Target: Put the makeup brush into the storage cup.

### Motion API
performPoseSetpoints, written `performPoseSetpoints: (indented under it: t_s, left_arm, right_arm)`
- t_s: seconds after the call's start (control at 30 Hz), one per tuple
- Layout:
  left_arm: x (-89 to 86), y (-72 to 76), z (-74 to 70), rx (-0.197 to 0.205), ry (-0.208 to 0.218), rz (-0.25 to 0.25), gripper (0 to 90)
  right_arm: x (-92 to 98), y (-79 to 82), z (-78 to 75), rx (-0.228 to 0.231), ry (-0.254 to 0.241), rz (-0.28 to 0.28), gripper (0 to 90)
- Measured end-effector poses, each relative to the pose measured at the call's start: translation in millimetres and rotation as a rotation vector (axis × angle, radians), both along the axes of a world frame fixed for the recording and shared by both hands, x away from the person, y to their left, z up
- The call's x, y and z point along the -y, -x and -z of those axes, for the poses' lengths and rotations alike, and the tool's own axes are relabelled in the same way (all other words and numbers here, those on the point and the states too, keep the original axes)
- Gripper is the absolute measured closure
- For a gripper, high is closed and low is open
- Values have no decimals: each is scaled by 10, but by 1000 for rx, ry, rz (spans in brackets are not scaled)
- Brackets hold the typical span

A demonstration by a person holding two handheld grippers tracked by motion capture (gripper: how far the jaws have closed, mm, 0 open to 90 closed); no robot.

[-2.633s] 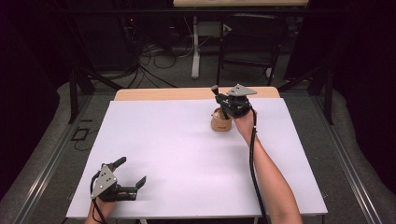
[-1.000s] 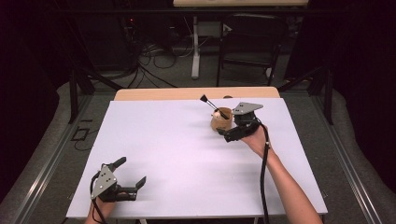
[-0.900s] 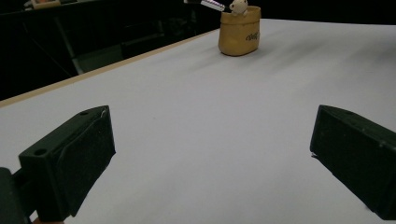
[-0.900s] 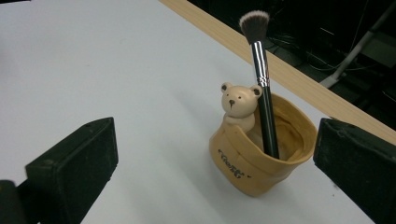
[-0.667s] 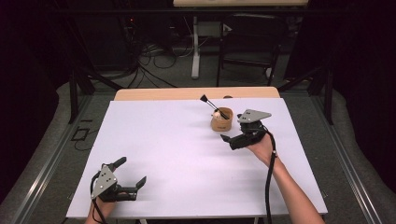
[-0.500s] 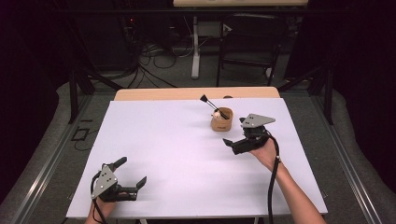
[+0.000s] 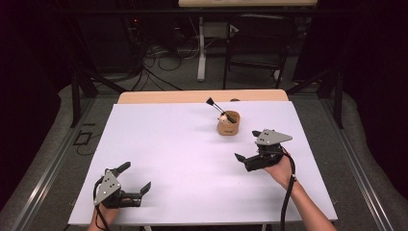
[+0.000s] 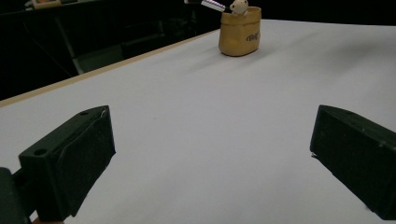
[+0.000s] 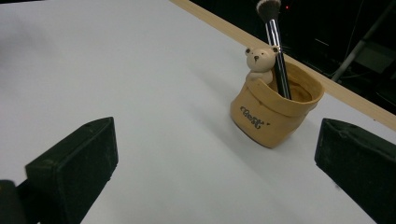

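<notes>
A tan cup (image 7: 227,124) with a small bear figure on its rim stands at the back right of the white table (image 7: 183,144). A black makeup brush (image 7: 217,108) leans in it, bristles up and to the left. My right gripper (image 7: 248,146) hovers open and empty in front and to the right of the cup. The right gripper view shows the cup (image 9: 275,112), the bear (image 9: 259,60) and the brush (image 9: 275,46) beyond my right gripper (image 9: 215,163). My left gripper (image 7: 135,177) rests open and empty at the front left; its view shows the cup (image 8: 239,31) far off.
A wooden strip (image 7: 202,96) runs along the table's far edge. Behind it stand a dark chair (image 7: 260,48), a table leg and loose cables on the floor. Metal rails flank the table on both sides.
My right gripper was over the cup, then drew back toward the near right, open and empty, leaving the brush standing in the cup. The left gripper has not moved.
</notes>
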State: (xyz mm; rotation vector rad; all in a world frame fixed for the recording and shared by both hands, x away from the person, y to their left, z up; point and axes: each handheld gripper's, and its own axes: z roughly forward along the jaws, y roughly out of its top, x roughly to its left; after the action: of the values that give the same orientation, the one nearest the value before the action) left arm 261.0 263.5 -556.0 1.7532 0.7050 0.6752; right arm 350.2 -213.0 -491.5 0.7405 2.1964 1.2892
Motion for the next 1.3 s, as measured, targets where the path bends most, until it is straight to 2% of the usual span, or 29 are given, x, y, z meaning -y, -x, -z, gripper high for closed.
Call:
performPoseSetpoints:
  t_s: [0.1,0.4,0.6,0.7,0.93,1.03,1.3]
  left_arm:
    - [0,0,0,0,0,0,0]
    - [1,0,0,0,1,2,0]
    - [-2,1,-1,0,1,2,0]
    - [-3,-1,1,-1,2,2,0]
    - [-3,-1,0,-1,3,2,0]
    - [5,-1,1,-4,3,3,0]
    - [-2,-1,2,-4,5,3,0]
  right_arm:
    - [30,51,-2,9,-16,-1,0]
    - [95,206,50,28,-23,4,0]
    - [154,307,64,54,-58,5,0]
    - [177,383,102,71,-52,-1,0]
    - [219,551,230,79,-49,1,0]
    - [230,609,263,77,-30,5,0]
    - [262,727,347,62,-22,19,0]
